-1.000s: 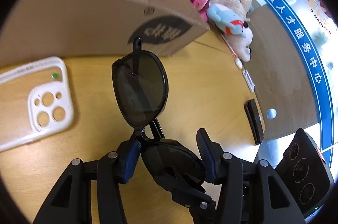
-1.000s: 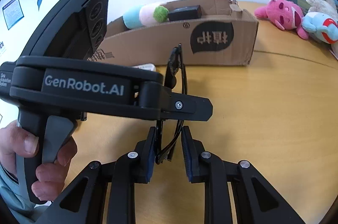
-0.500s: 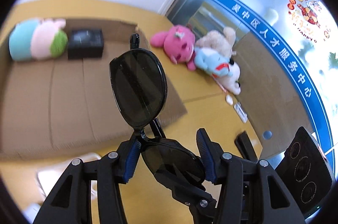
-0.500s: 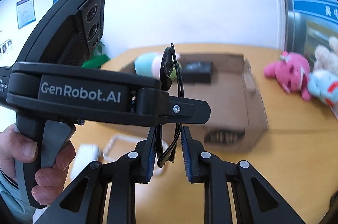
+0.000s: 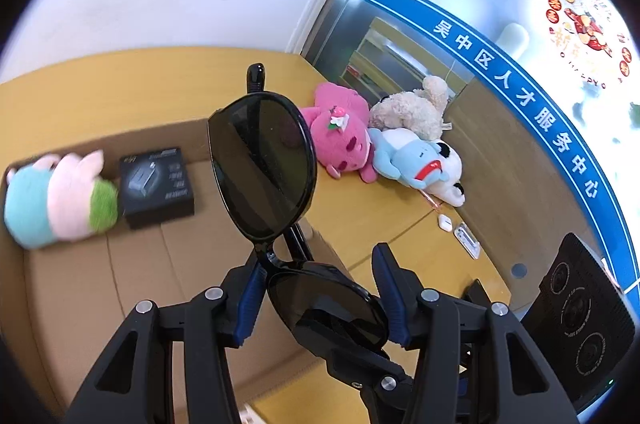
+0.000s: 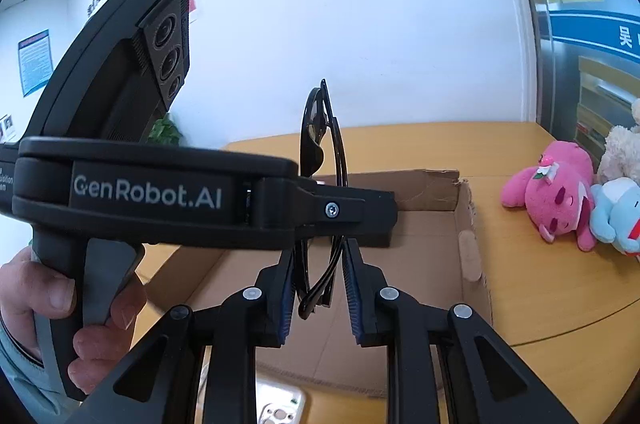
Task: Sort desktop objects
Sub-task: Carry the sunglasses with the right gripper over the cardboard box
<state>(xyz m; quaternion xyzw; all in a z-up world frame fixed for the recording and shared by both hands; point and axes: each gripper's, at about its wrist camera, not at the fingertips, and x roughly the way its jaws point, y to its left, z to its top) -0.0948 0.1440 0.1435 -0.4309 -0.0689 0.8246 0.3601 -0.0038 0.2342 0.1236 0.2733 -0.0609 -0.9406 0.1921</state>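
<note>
Black folded sunglasses (image 5: 262, 160) are held by both grippers above an open cardboard box (image 5: 80, 288). My left gripper (image 5: 320, 298) is shut on the sunglasses' lower lens, the other lens sticking up. My right gripper (image 6: 318, 290) is shut on the same sunglasses (image 6: 322, 144), seen edge-on, crossing my left gripper at right angles. The box (image 6: 440, 256) holds a pastel plush toy (image 5: 56, 198) and a small black box (image 5: 158, 180) at its far end.
Pink (image 5: 340, 136), beige and blue-white plush toys (image 5: 416, 156) lie on the wooden table right of the box; they also show in the right wrist view (image 6: 556, 196). A white phone case (image 6: 276, 408) lies below the box's near wall. Small white items (image 5: 466, 234) lie near the table's edge.
Both grippers have lifted the sunglasses up from the tabletop and forward over the box. The view now looks down into the box; the phone case has dropped out of the left view.
</note>
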